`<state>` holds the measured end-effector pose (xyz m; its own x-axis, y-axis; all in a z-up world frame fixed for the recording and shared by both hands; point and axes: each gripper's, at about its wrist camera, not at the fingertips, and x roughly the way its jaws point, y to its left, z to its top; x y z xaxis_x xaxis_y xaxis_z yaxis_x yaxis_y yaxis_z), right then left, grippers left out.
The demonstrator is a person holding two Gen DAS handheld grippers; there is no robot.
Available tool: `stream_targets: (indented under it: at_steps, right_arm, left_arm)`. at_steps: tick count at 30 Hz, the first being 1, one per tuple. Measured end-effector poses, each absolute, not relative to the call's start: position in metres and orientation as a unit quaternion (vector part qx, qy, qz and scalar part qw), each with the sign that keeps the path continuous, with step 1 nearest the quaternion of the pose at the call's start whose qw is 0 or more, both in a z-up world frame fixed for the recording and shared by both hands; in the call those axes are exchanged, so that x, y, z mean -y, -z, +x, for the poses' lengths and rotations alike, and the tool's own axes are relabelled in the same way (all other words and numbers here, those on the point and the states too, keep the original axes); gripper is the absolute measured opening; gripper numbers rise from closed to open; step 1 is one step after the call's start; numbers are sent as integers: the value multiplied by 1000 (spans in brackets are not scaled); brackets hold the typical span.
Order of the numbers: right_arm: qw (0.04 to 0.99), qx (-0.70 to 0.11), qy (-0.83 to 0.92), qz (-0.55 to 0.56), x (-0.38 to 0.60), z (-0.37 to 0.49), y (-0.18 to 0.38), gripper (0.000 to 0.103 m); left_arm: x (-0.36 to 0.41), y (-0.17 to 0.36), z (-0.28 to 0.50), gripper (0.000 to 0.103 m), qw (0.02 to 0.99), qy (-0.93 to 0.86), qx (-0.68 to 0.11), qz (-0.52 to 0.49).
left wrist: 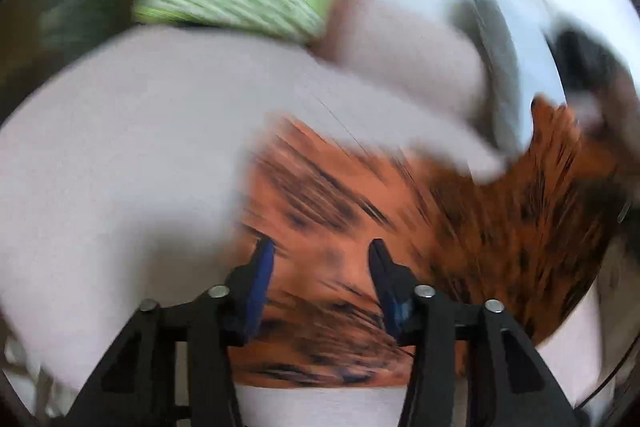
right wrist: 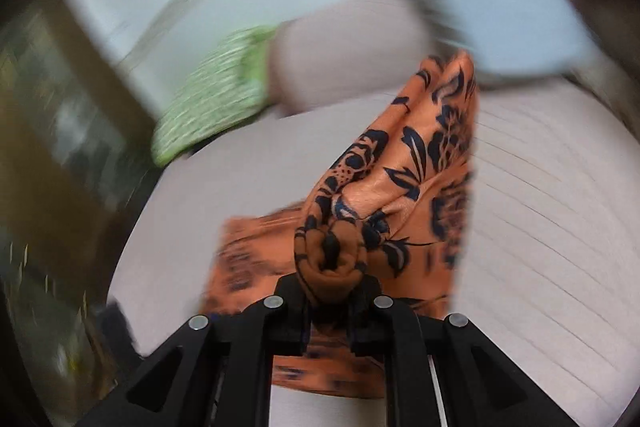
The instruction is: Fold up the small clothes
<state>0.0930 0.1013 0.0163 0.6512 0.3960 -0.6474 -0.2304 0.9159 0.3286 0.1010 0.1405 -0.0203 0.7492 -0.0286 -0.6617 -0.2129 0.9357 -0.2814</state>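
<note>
The right hand-held gripper (right wrist: pixel 330 291) is clamped on a bunched fold of the orange cloth (right wrist: pixel 420 179), which carries a dark blue tiger and flower print. From the clamped fold the cloth rises in a peaked ridge ahead of the fingers; its far tip stands clear of the surface. A second part of the same cloth trails to the lower left, blurred, lying low over the pale sheet (right wrist: pixel 540 207).

The left hand-held gripper (left wrist: pixel 322 259) stands with its blue pads (left wrist: pixel 262 267) apart. The orange cloth (left wrist: pixel 460 227) spreads beneath and beyond them. Blur prevents any reading of whether the pads touch the fabric; nothing is visibly pinched between them.

The pale sheet (left wrist: pixel 120 147) is a wide, plain, lightly ribbed surface. It lies bare to the left of the cloth in the left wrist view and to the right of the cloth in the right wrist view.

A green-and-white striped cloth (left wrist: pixel 236 1) lies at the far edge of the sheet, well apart from the orange cloth. Just beside it sits a pale rounded cushion (right wrist: pixel 348 51). A dark, blurred band (right wrist: pixel 60 147) borders the sheet's left edge.
</note>
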Motion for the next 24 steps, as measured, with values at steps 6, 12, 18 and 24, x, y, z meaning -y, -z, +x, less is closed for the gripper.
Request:
stream_targets:
  at_steps: [6, 12, 18, 24]
  right_arm:
    - [814, -528, -241, 18, -245, 125, 117, 15]
    - [824, -498, -265, 51, -236, 123, 88, 13]
    - [840, -454, -292, 54, -250, 105, 51, 14]
    - [792, -519, -308, 89, -253, 119, 137, 16]
  left_arm:
    - [-229, 24, 56, 73, 908, -192, -288, -236]
    - [-242, 36, 67, 73, 897, -181, -315, -253]
    - [-250, 35, 63, 73, 891, -189, -311, -271]
    - [-257, 40, 65, 73, 883, -192, -323, -281]
